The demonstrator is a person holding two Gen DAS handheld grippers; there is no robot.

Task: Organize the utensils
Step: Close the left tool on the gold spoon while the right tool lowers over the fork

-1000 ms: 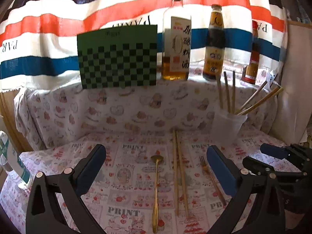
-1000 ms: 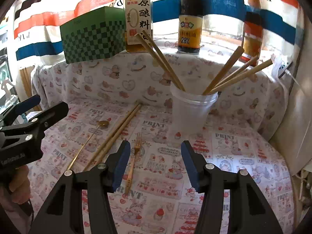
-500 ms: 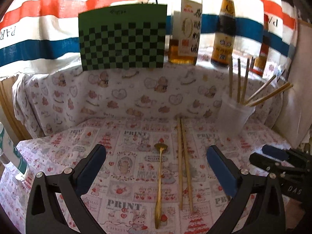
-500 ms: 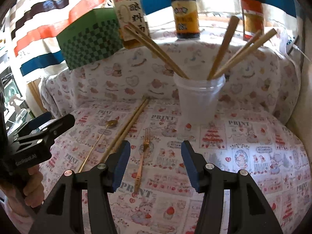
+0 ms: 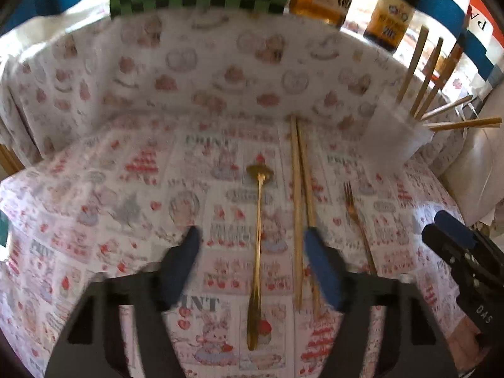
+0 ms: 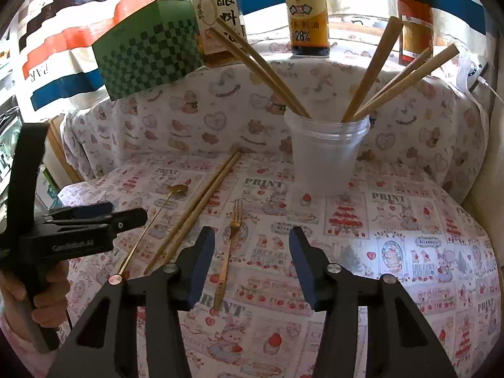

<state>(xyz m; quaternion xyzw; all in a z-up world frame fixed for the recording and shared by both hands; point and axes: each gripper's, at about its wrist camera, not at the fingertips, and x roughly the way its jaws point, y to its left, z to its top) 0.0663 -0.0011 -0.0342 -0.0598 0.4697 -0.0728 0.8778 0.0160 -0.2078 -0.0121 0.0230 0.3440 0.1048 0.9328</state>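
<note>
From the left wrist, the left gripper (image 5: 250,245) has its jaws spread wide and holds nothing. A gold spoon (image 5: 257,252) lies flat on the counter (image 5: 94,204), right between the two jaws. Two chopsticks (image 5: 297,204) lie side by side just to the right of the spoon, and the right jaw covers a bit of them. A gold fork (image 5: 357,220) lies further right. A clear cup (image 5: 392,138) stands at the back right with more sticks in it. The right gripper (image 5: 453,236) shows at the right edge. This view is a little blurry. From the right wrist, the right gripper (image 6: 250,252) has its jaws spread too, with nothing in them. The fork (image 6: 228,252) lies on the counter (image 6: 409,236) just inside the left jaw. The chopsticks (image 6: 201,201) and the spoon (image 6: 148,226) lie to the left of it. The cup (image 6: 326,154) stands upright behind, and the sticks (image 6: 371,72) in it lean out to both sides. The left gripper (image 6: 126,214) is at the left, over the spoon. A green box (image 6: 148,50) and bottles (image 6: 310,22) stand at the back.
</note>
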